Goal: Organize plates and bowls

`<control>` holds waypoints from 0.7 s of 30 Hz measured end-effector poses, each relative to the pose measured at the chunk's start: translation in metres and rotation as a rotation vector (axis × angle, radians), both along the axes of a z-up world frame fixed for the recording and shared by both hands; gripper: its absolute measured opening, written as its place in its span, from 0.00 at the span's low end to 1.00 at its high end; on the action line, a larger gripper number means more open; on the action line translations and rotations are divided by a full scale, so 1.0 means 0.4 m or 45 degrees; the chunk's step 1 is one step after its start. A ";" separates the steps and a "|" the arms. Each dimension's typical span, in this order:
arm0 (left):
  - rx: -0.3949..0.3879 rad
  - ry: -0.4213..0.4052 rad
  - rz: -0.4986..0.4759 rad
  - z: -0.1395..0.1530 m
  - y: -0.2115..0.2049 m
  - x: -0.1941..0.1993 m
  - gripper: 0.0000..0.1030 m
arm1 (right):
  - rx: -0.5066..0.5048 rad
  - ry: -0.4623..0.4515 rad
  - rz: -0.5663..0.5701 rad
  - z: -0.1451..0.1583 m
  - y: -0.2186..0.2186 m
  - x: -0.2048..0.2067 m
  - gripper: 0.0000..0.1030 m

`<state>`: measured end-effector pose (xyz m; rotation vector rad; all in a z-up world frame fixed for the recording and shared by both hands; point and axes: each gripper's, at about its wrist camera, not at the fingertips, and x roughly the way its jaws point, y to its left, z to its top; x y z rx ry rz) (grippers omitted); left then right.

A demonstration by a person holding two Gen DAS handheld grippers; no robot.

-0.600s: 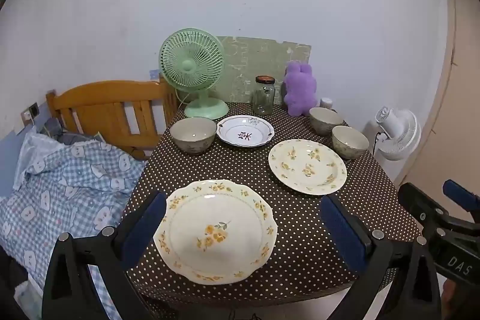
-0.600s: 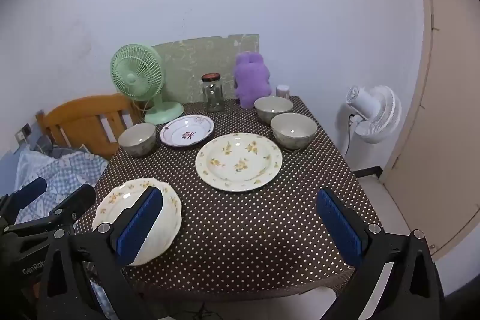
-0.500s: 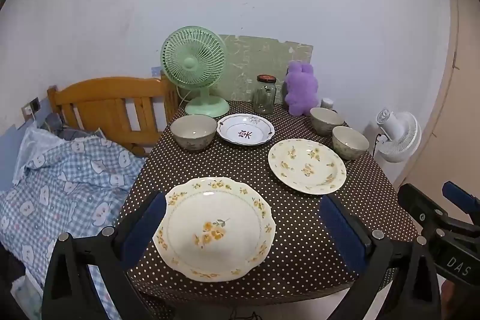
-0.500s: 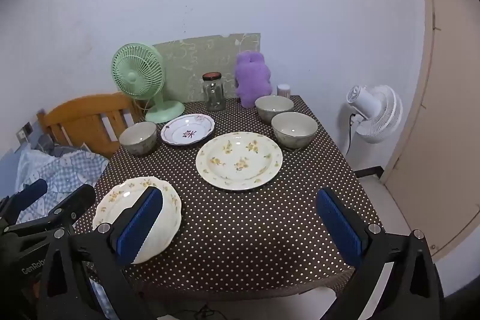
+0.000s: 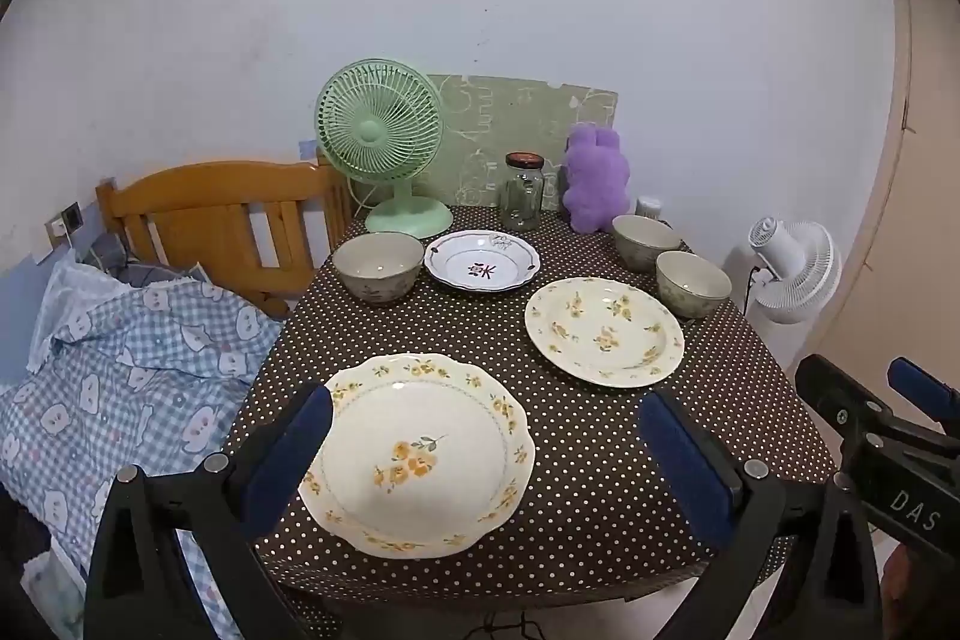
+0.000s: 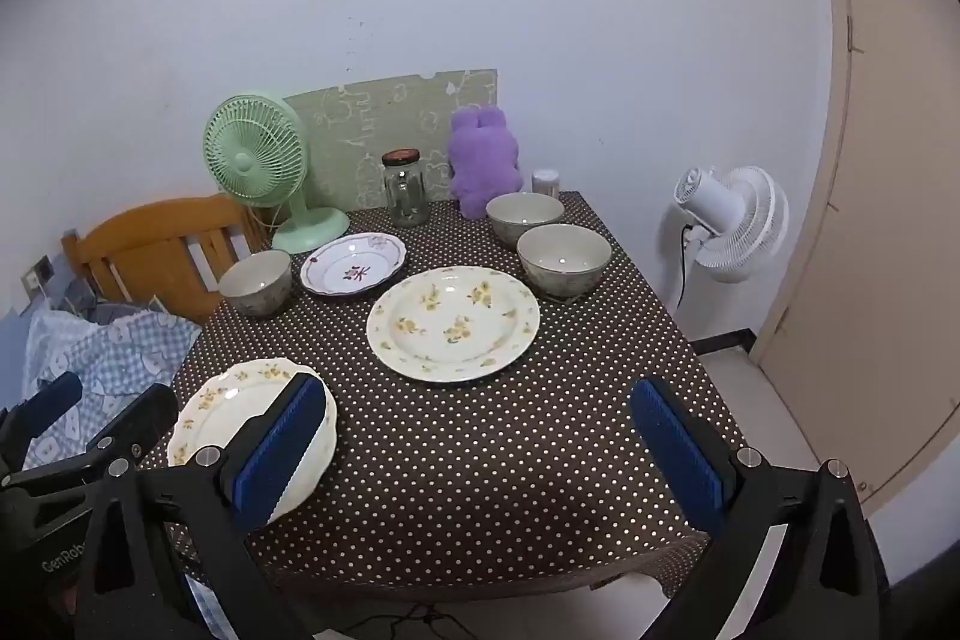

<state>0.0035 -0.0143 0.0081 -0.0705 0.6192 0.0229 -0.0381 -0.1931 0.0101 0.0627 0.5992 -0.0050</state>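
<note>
On the brown dotted table (image 5: 600, 460) lie two cream plates with yellow flowers: a scalloped one (image 5: 417, 454) near the front left, a round one (image 5: 605, 330) further right. A small white plate with a red motif (image 5: 482, 267) sits behind. One bowl (image 5: 378, 265) stands at the left, two bowls (image 5: 645, 233) (image 5: 692, 282) at the right. My left gripper (image 5: 486, 454) hangs open above the scalloped plate (image 6: 240, 418). My right gripper (image 6: 480, 451) is open over the front of the table (image 6: 480, 460), below the round plate (image 6: 453, 321). Neither holds anything.
A green fan (image 5: 384, 142), glass jar (image 5: 523, 191) and purple plush toy (image 5: 596, 178) stand along the back edge by the wall. A wooden bed frame (image 5: 222, 214) with checked bedding (image 5: 120, 370) lies left. A white fan (image 6: 729, 214) stands on the floor at the right.
Both views have shifted slightly: the table and dishes sit a little higher in frame. Both grippers stay open and empty; nothing on the table has moved.
</note>
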 end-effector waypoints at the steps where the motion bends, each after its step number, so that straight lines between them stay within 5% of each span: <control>1: 0.003 -0.010 0.002 -0.012 -0.005 -0.017 1.00 | 0.000 0.001 0.002 -0.001 -0.002 0.000 1.00; 21: 0.005 -0.016 0.023 -0.032 -0.002 -0.024 1.00 | -0.026 -0.010 0.033 -0.007 0.017 -0.008 1.00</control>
